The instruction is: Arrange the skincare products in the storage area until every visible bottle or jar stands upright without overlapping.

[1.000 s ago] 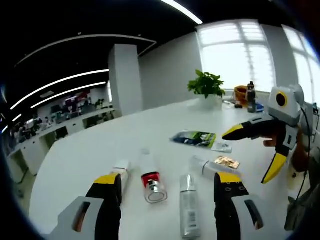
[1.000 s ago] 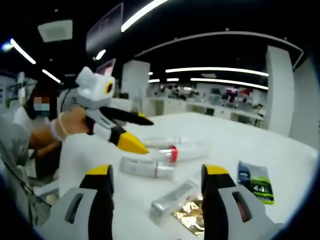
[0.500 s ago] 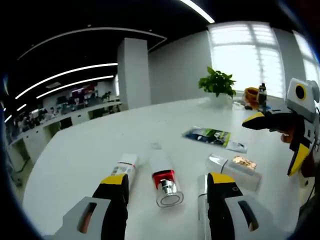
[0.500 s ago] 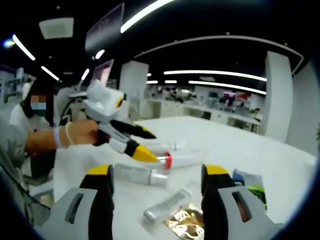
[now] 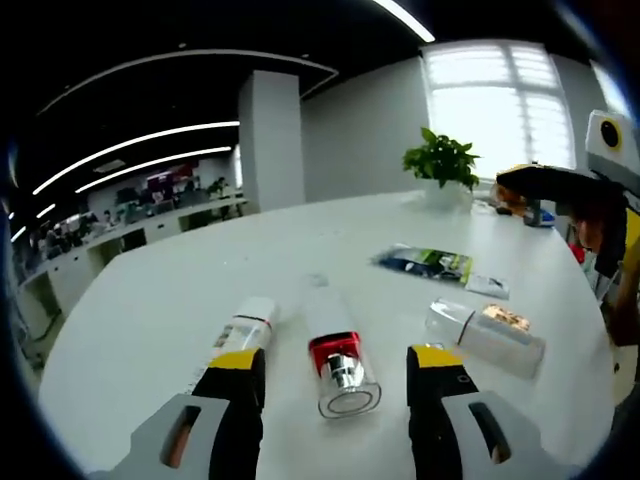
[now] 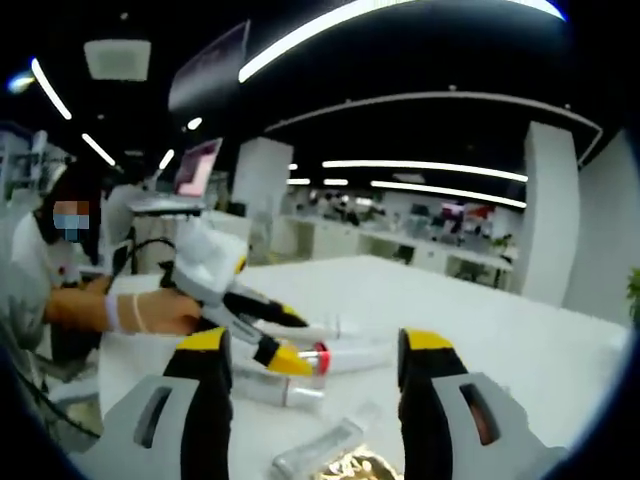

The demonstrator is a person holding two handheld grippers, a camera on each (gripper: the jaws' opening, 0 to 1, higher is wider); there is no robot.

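Several skincare products lie on their sides on the white table (image 5: 160, 300). A bottle with a red band and a clear cap (image 5: 337, 352) lies between the jaws of my open left gripper (image 5: 335, 362), untouched as far as I can see. A white labelled tube (image 5: 245, 328) lies by the left jaw. A clear-capped bottle (image 5: 485, 336) lies to the right. My right gripper (image 5: 572, 205) hangs open above the table's right side. From the right gripper view, my own right gripper (image 6: 315, 345) is open, and the left gripper (image 6: 290, 338) hovers over the red-banded bottle (image 6: 345, 354).
A green and blue sachet (image 5: 425, 263) and a small white sachet (image 5: 490, 287) lie flat farther back. A potted plant (image 5: 440, 162) stands at the far edge. A silver tube (image 6: 320, 450) and a gold sachet (image 6: 362, 466) lie near the right gripper. A person's hand (image 6: 150, 312) holds the left gripper.
The left gripper has closed in on the red-banded bottle, which now lies between its jaws. The right gripper has lifted away from the table. Both stay open.
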